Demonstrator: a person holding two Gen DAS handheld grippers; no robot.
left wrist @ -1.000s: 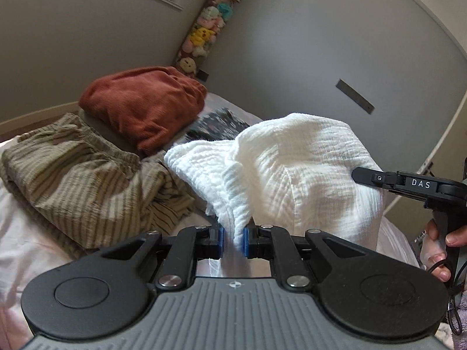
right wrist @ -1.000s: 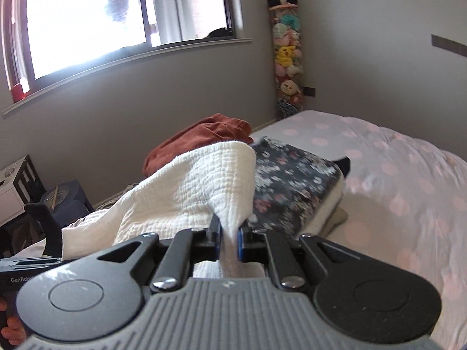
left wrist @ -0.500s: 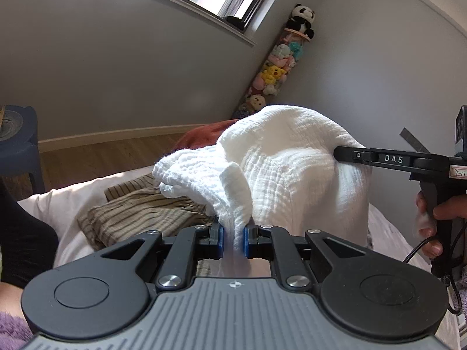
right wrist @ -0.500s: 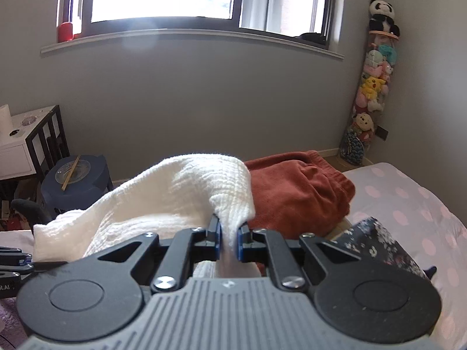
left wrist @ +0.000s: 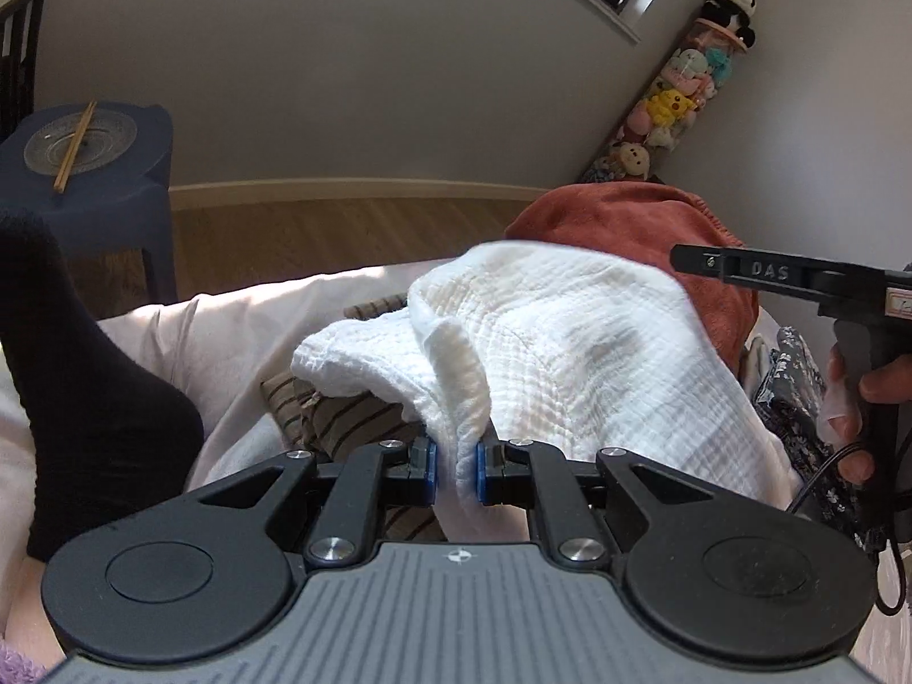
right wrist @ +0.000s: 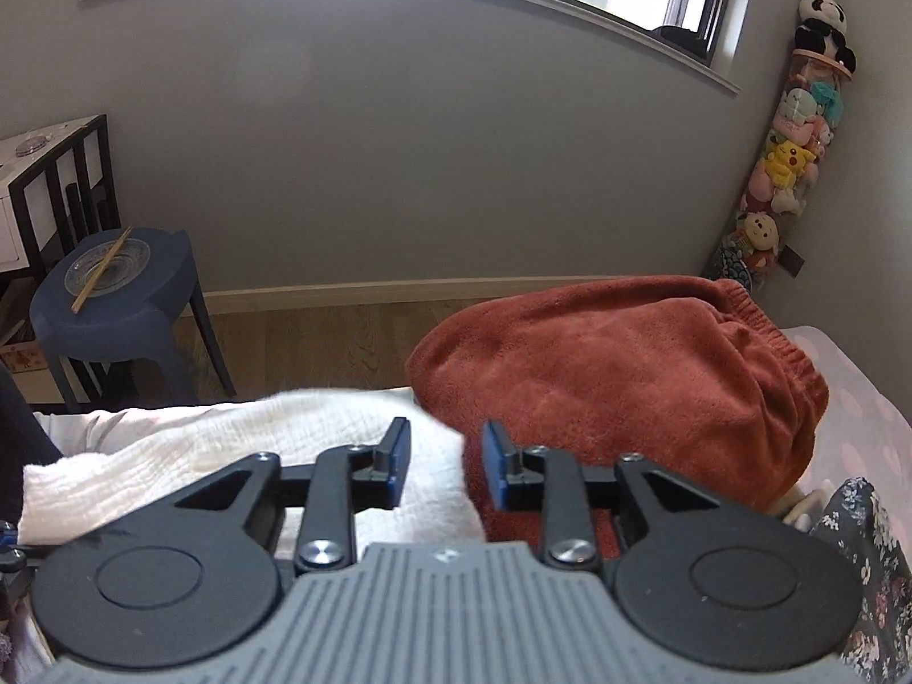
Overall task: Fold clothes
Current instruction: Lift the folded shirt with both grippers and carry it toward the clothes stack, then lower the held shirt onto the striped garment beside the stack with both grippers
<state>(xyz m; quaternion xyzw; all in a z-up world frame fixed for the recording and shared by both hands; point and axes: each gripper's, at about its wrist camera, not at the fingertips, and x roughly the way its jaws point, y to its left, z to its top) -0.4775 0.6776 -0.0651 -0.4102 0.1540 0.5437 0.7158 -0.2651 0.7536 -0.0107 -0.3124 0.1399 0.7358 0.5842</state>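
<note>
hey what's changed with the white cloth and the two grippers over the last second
The right gripper has just opened and let go of the white cloth, which now lies lower, next to the rust-red garment. Both views swung from the bed toward the wall and the blue stool. The left gripper stays clamped on the cloth.

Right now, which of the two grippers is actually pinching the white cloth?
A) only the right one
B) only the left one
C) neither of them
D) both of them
B: the left gripper has a fold of the white cloth squeezed between its blue pads, while the right gripper has just been opening, its pads standing apart with the cloth lying loose under them beside the rust-red garment.
</note>
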